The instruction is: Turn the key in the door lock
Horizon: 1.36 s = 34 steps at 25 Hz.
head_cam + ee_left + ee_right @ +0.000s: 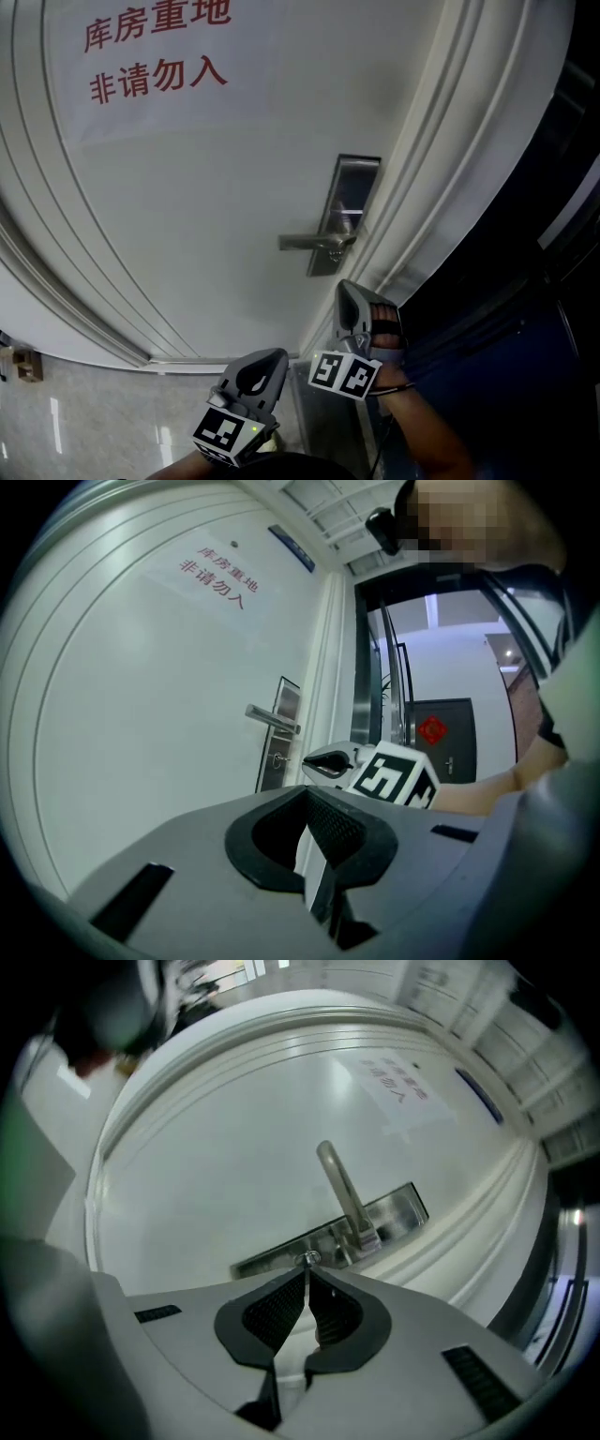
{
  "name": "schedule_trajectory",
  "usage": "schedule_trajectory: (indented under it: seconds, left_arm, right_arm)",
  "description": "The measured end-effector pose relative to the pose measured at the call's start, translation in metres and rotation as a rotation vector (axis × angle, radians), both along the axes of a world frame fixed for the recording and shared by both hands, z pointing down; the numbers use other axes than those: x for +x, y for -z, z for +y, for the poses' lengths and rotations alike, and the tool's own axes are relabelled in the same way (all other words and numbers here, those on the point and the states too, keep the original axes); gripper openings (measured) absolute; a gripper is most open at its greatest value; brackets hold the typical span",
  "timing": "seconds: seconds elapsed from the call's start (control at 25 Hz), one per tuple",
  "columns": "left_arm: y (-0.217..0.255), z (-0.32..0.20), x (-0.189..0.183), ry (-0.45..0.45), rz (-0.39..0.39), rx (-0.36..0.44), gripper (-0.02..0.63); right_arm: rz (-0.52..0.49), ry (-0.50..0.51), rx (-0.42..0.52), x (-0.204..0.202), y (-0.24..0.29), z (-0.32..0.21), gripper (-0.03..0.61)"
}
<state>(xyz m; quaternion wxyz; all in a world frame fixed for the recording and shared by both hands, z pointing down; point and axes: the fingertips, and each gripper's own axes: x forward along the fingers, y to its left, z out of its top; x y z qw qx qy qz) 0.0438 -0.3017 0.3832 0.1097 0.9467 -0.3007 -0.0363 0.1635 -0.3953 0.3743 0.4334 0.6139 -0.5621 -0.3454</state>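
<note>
A white door [206, 187] carries a steel lock plate [349, 192] with a lever handle [309, 242]. A small key [307, 1258] sticks out of the plate below the lever; it also shows in the left gripper view as the key [276, 758]. My right gripper [307, 1271] is shut, its tips pointing at the key from just short of it. From the left gripper view a small gap shows between the right gripper [309, 761] and the key. In the head view the right gripper [345, 286] sits under the plate. My left gripper [272, 354] hangs lower and further left, shut on nothing [305, 794].
Red characters [155, 47] are printed on the door's upper part. The white door frame [422, 187] runs along the right, with a dark glass partition [534, 281] beyond it. Pale floor tiles [84, 403] lie at lower left. A dark door with a red ornament [433, 731] stands far off.
</note>
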Motion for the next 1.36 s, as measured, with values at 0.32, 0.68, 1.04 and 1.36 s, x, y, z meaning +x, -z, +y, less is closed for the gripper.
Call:
schedule_trajectory:
  seconds: [0.32,0.68,1.04,1.36]
  left_arm:
    - [0.012,0.002,0.027,-0.011,-0.010,0.035,0.005]
    - [0.034,0.029,0.054,-0.009,-0.007,0.087,0.005]
    - [0.037,0.047,0.059,-0.004,-0.020,0.102,0.005]
    - [0.034,0.047,0.057,0.006,-0.028,0.097,0.005]
  right_arm:
    - [-0.648,0.131,-0.086,-0.016,0.009,0.051,0.014]
    - [-1.068,0.185,-0.079,-0.012,0.013,0.103,0.014]
    - [-1.202,0.212,-0.104,-0.015,0.012,0.119,0.014]
    - [-1.202,0.217,-0.115,-0.016,0.011,0.119,0.014]
